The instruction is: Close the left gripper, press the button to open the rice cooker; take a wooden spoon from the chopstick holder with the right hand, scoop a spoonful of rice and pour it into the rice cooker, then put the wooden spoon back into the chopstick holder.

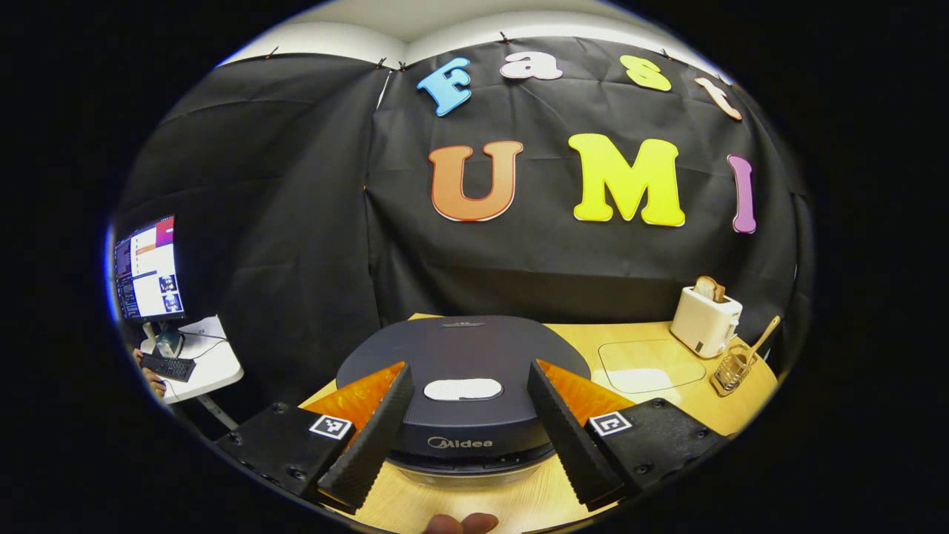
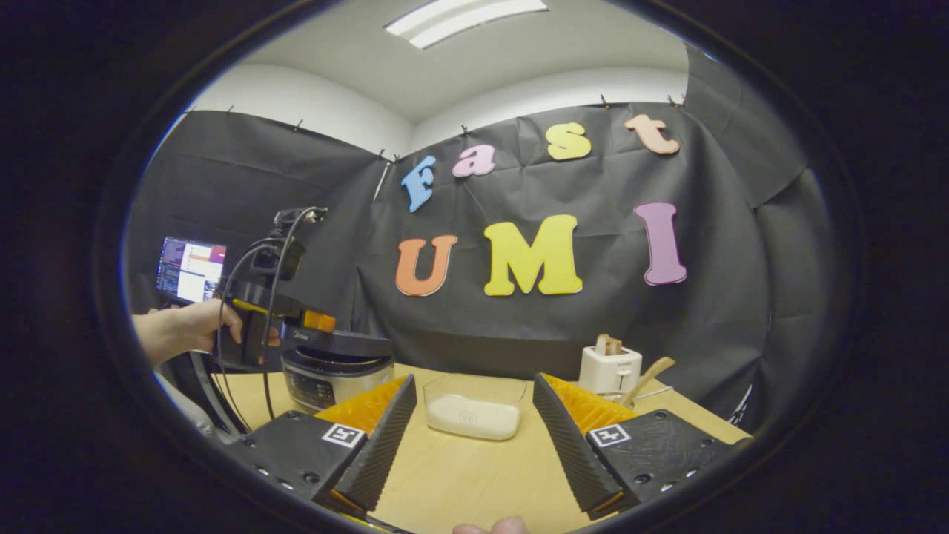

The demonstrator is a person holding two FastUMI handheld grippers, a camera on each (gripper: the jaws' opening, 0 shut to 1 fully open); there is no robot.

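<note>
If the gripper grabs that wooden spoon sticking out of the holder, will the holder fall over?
It might wobble. The chopstick holder looks like a thin, open frame, so it is probably light. The wooden spoon leans out sideways, so a slanted pull could tip the holder. The spoon itself looks stiff and should not bend. Pulling along the handle seems safest.
</note>
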